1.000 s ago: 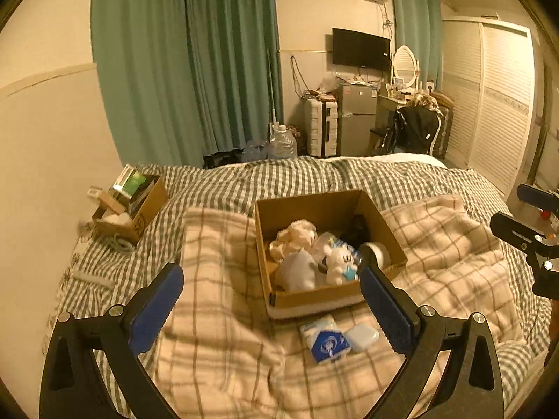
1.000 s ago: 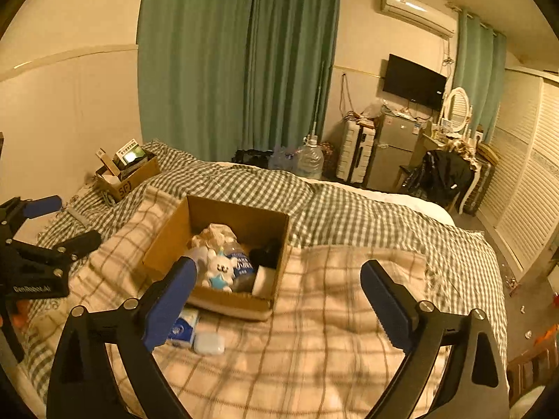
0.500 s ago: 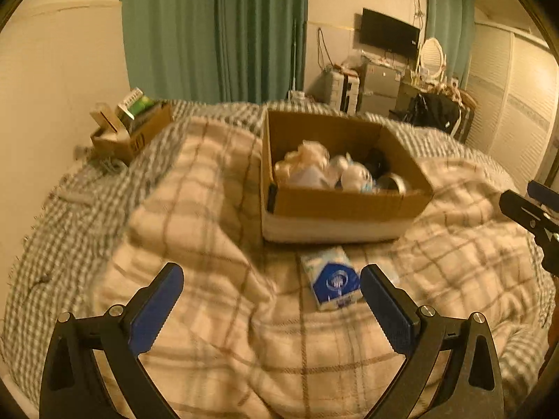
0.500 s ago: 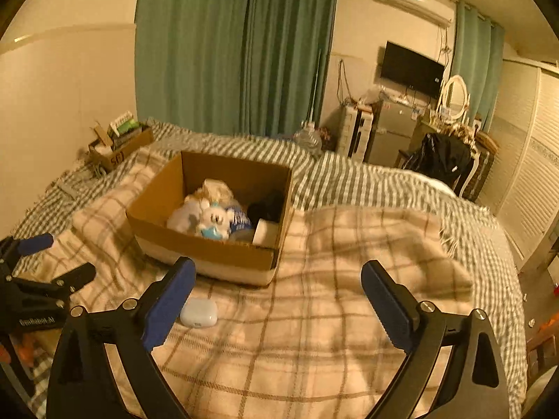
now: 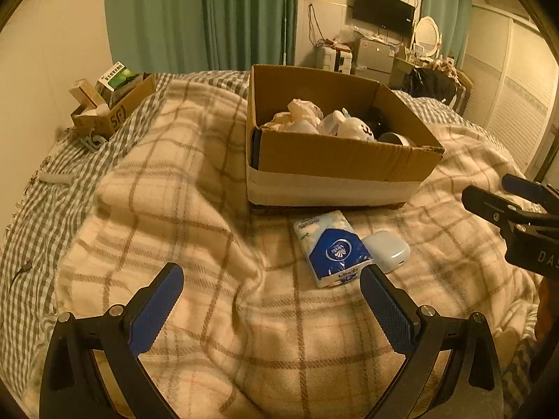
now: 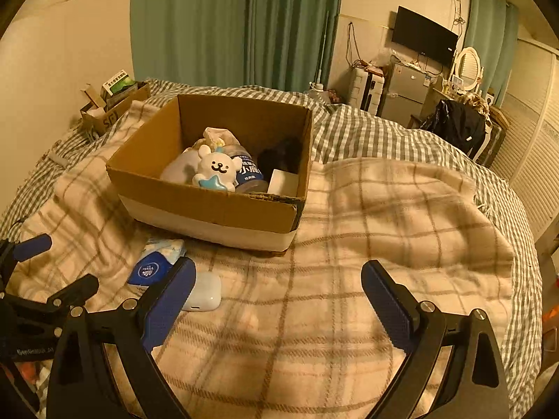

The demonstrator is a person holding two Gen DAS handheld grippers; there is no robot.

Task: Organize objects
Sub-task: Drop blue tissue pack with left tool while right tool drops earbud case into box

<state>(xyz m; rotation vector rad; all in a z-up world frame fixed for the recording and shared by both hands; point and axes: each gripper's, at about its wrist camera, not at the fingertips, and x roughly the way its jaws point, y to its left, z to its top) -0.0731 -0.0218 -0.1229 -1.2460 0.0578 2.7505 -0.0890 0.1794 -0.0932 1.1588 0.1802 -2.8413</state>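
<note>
Bare plaid blanket lies open left of the tissue pack; the cardboard box walls off its far side.

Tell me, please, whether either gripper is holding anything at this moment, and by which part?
Nothing is held. The left gripper and the right gripper are both open and empty above the blanket; the tissue pack and white case lie untouched.

Dim, warm amber light — soft shadows, edges bowed by fisheye.
</note>
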